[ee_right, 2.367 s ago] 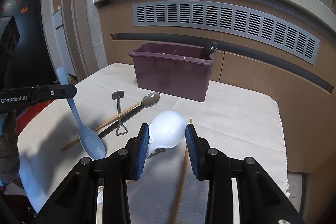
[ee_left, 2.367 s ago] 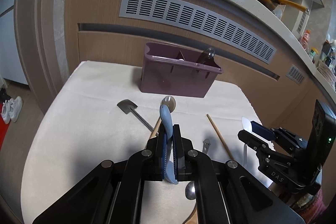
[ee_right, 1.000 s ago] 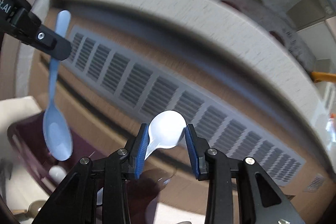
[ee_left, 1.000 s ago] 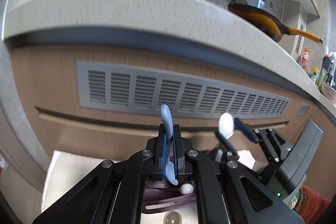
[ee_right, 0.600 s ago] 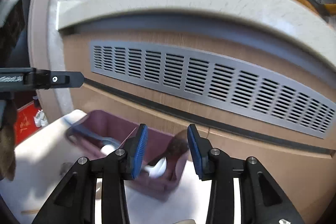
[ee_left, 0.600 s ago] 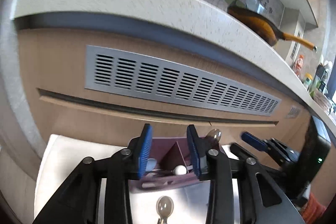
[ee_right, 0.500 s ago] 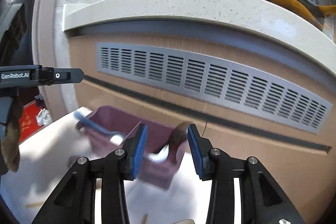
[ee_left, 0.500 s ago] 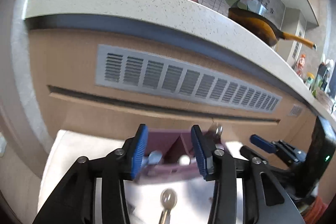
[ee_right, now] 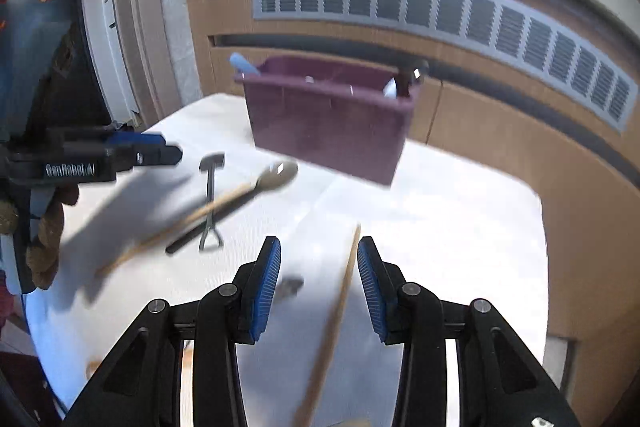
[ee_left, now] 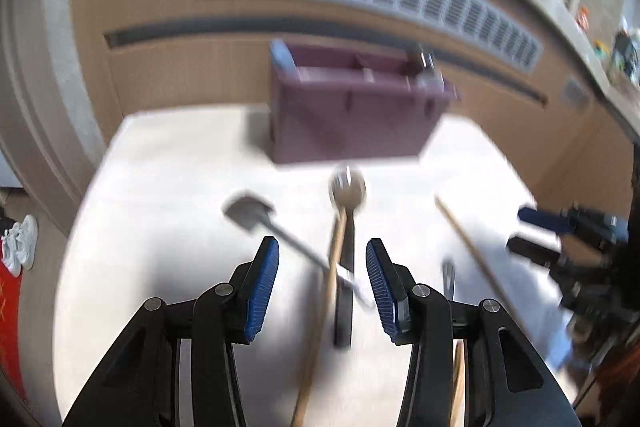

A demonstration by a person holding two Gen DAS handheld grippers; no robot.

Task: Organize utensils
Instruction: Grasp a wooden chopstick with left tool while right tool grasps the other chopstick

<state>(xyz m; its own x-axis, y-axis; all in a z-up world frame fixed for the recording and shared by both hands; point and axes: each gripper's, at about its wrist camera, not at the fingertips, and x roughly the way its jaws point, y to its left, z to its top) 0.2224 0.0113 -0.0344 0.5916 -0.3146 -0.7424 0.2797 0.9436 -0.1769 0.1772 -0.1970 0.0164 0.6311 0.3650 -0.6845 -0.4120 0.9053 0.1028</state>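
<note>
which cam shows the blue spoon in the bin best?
Right wrist: the blue spoon sticks out over the left end of the purple bin, handle outline fairly clear. Left wrist shows it at the same corner, only as a motion-smeared blue patch.

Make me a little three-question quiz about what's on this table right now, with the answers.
1. True or false: the left gripper holds a spoon.
2. Which lies between the right gripper's fingers' line of sight: A) a chopstick, B) a cup, C) a plate?
3. What colour is the utensil bin?

Key: 1. False; it is open and holds nothing. 2. A. 3. Purple, with a light blue spoon handle sticking out at its left end.
</note>
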